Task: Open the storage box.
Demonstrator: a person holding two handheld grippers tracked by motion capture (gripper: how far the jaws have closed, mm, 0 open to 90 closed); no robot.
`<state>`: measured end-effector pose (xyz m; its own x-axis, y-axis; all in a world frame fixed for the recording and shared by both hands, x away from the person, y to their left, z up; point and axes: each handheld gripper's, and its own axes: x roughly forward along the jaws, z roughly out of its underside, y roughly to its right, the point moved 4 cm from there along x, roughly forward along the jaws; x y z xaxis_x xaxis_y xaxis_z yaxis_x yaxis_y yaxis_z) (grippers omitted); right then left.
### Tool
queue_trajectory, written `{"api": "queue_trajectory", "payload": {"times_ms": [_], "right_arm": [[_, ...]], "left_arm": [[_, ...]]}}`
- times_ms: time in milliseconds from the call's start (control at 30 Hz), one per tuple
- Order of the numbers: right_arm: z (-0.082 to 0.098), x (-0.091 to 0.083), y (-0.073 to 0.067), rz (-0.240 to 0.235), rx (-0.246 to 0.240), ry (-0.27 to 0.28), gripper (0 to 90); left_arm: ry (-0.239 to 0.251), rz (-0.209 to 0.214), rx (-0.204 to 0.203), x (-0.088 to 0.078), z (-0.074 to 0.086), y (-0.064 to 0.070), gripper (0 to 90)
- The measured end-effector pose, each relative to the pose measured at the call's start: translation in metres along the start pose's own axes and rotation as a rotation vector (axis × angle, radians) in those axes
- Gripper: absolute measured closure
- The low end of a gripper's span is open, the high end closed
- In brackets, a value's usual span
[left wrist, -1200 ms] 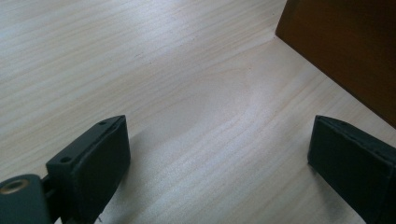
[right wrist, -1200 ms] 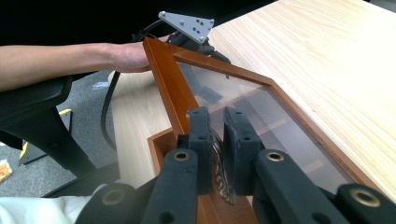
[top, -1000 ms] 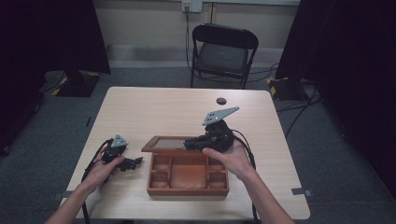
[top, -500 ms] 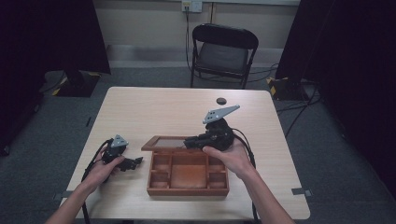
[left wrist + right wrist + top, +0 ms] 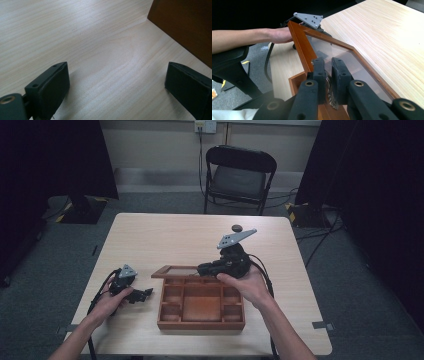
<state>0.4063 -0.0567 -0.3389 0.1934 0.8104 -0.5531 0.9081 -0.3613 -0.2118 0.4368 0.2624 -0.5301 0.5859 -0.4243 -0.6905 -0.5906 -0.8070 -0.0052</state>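
Note:
A brown wooden box (image 5: pixel 201 321) with several compartments sits on the table near the front edge. Its glass-paned lid (image 5: pixel 176 270) (image 5: pixel 337 53) is hinged along the far side and stands raised at a slant. My right gripper (image 5: pixel 206 268) (image 5: pixel 328 68) is shut on a small frayed pull (image 5: pixel 329 96) at the lid's edge, with a hand around it. My left gripper (image 5: pixel 145 294) (image 5: pixel 116 85) rests on the table left of the box, jaws wide open with bare tabletop between them. The box's side wall (image 5: pixel 185 27) is just beyond its right jaw.
A small dark round object (image 5: pixel 236 227) lies at the table's (image 5: pixel 165 237) far side. A black folding chair (image 5: pixel 240 175) stands behind the table. Cables trail from both grippers over the front edge. The left hand (image 5: pixel 278 35) shows beyond the lid.

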Motion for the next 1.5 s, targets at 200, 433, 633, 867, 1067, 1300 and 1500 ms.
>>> {"api": "queue_trajectory", "payload": {"times_ms": [200, 433, 633, 867, 1067, 1300, 1500], "right_arm": [[-0.002, 0.000, 0.002, -0.004, 0.003, 0.001, 82.6], [-0.005, 0.000, 0.004, -0.005, 0.001, -0.005, 82.7], [-0.006, -0.001, 0.006, -0.008, 0.010, 0.019, 82.7], [-0.008, -0.001, 0.006, 0.008, 0.006, 0.012, 82.8], [-0.012, -0.002, 0.009, 0.010, 0.006, 0.019, 83.1], [-0.014, -0.002, 0.010, 0.005, 0.002, 0.026, 84.2], [-0.015, -0.002, 0.010, 0.013, 0.002, 0.027, 84.2]], "left_arm": [[0.000, 0.000, 0.000, 0.000, 0.000, 0.000, 5.1], [0.000, 0.000, 0.000, 0.000, 0.000, 0.000, 5.1], [0.000, 0.000, 0.000, 0.000, 0.000, 0.000, 5.1], [0.000, 0.000, 0.000, 0.000, 0.000, 0.000, 5.1], [0.000, 0.000, 0.000, 0.000, 0.000, 0.000, 5.1], [0.000, 0.000, 0.000, 0.000, 0.000, 0.000, 5.1], [0.000, 0.000, 0.000, 0.000, 0.000, 0.000, 5.1]]}}
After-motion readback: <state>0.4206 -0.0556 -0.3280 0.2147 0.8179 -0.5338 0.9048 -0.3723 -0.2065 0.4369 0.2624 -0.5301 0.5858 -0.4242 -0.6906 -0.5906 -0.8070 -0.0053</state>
